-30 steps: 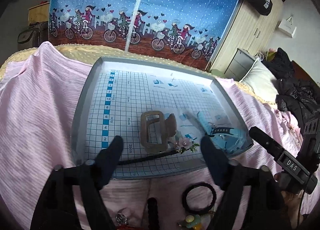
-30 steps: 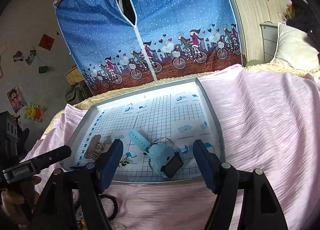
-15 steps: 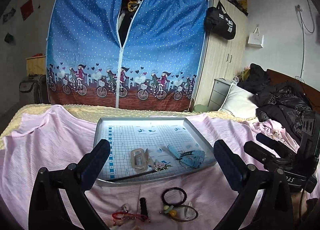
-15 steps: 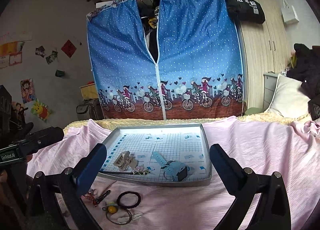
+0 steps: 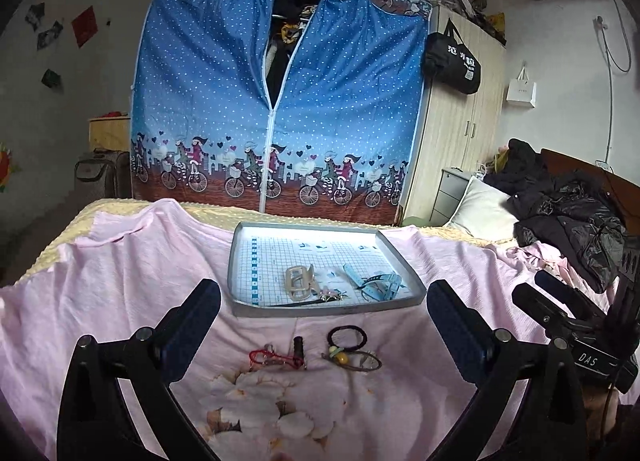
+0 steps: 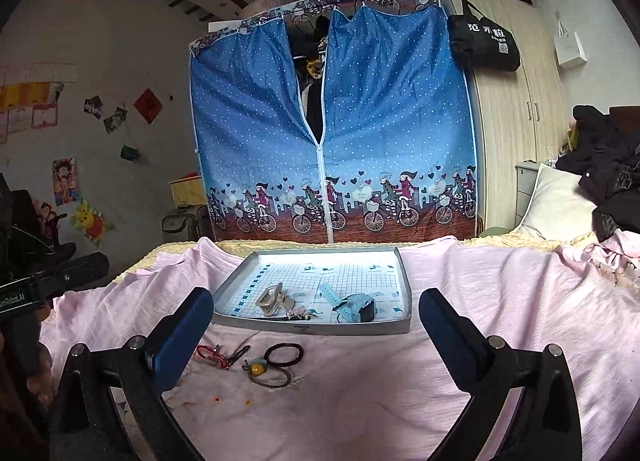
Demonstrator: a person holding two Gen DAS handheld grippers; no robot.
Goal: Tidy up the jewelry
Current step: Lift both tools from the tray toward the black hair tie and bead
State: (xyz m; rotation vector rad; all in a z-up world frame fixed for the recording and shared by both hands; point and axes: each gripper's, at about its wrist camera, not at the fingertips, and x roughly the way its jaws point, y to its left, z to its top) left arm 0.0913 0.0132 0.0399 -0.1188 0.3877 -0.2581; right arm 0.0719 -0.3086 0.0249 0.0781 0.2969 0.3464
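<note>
Both grippers raised, pulled back from the bed, empty.
L gripper (image 5: 323,303): fingers spread wide, nothing between. R gripper (image 6: 316,313): same, wide apart, nothing held.

Tray (image 5: 240,257) sits on the pink sheet (image 5: 120,281), straight ahead of both. Already in it: beige hair claw (image 5: 298,281), blue watch (image 6: 354,303), a thin dark stick w/ flower trim (image 5: 320,299) along the near rim.

Loose pieces lie on the sheet just short of the tray's near rim, i.e. between fingers and tray, below the line of sight:
- red cord piece (image 5: 266,357), left-most
- short black piece (image 5: 298,345), long axis roughly front-to-back in L view
- black hair tie (image 5: 347,337), flat ring
- brown loop w/ yellow bead (image 5: 352,361), touching or overlapping the tie; can't tell which.

Judgement: the cluster sits about mid-gap in L view and left of centre in R view, so L looks better lined up; next pick needs a forward-and-down reach.

Hard to read: small pieces tangled, exact type of red item unclear. R gripper body only partly in L view, at right edge.
</note>
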